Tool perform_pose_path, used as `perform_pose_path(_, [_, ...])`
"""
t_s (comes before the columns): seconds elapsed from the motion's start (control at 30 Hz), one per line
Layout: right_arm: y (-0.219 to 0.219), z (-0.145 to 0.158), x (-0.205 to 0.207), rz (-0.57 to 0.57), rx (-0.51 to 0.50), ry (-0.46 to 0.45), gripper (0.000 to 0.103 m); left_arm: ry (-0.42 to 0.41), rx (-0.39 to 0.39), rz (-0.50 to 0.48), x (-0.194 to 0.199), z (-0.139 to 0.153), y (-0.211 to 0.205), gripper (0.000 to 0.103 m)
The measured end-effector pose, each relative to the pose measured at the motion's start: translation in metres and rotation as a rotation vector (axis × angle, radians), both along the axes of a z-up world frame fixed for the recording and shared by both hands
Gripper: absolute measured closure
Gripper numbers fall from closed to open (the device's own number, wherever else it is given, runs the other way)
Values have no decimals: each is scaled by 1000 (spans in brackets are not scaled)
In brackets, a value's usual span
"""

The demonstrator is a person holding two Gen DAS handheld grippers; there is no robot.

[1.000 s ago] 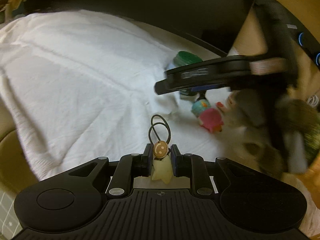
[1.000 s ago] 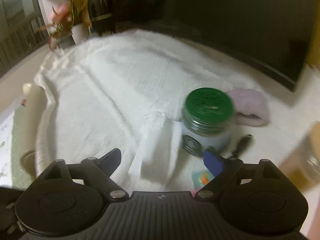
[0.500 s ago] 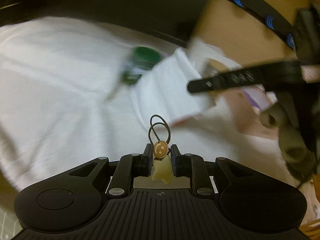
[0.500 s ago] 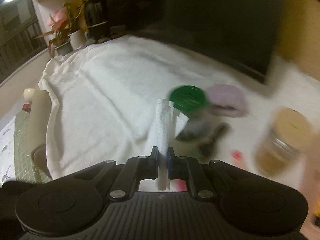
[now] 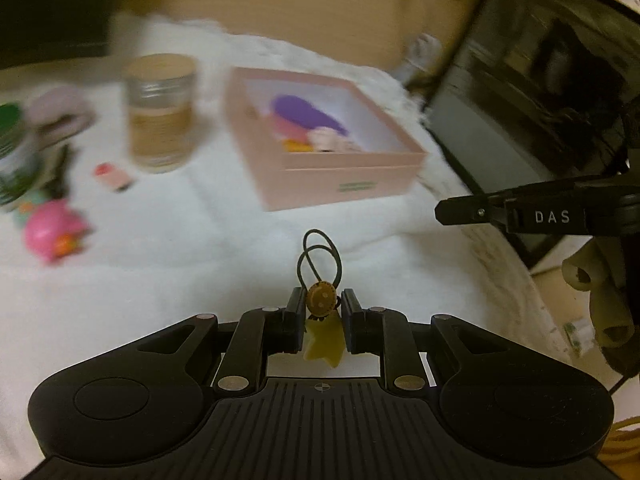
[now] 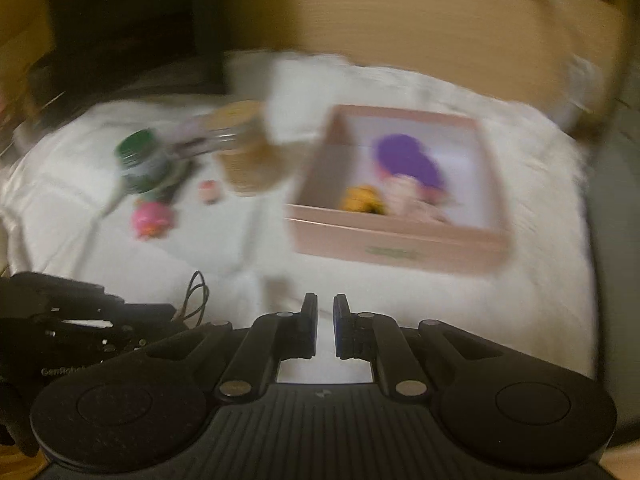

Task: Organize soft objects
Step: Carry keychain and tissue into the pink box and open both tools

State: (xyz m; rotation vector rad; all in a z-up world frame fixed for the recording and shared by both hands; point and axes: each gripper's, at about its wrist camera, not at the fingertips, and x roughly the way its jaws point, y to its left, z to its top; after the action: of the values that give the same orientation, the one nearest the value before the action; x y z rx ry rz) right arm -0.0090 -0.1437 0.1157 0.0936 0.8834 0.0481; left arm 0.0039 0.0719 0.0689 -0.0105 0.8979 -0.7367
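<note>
Box (image 5: 344, 178) right of jar (image 5: 160, 114); toys (image 5: 316, 136) apparently inside box.

Right tool (image 6: 325, 326) at bottom centre, jaws nearly together with a narrow gap, white cloth (image 6: 520, 280) showing through it; contents of the grip indistinct through blur. Pink box (image 6: 400, 240) beyond the tool, open-topped, holding a purple item (image 6: 404, 156), an orange item (image 6: 360, 200) and a pale pink item (image 6: 404, 192). Left of the box: tan jar (image 6: 248, 160), green-lidded jar (image 6: 142, 160), pink toy (image 6: 154, 220). Left tool (image 6: 80, 328) well left of the box, black elastic loop (image 6: 198, 296) at its tip.
</note>
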Motion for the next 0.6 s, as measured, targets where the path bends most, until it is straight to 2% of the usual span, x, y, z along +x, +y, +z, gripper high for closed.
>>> perform_pose_path(0.1, [-21,-4,-5,19,62,36,90,-4,18,-5,-6,2,-15,81])
perform_pose_path(0.13, [-19,-7,-6,26,60,41,75,-7,25,4,-3,3,-17,81])
perform_pose_path(0.17, [-15,-10,-5,36,44,39,48,-11,31,19,-3,4,-17,81])
perform_pose_path(0.23, [-4,-20,-6,67,9,13,26,-19,47,73,0,7,-8,81])
perform_pose_path(0.47, [56,-67,16,219,23,55,25,23,101,331,8,0,53,81])
perform_pose_path(0.6, [87,-88,33,303,40,72,25,58,115,398,6,-4,74,81])
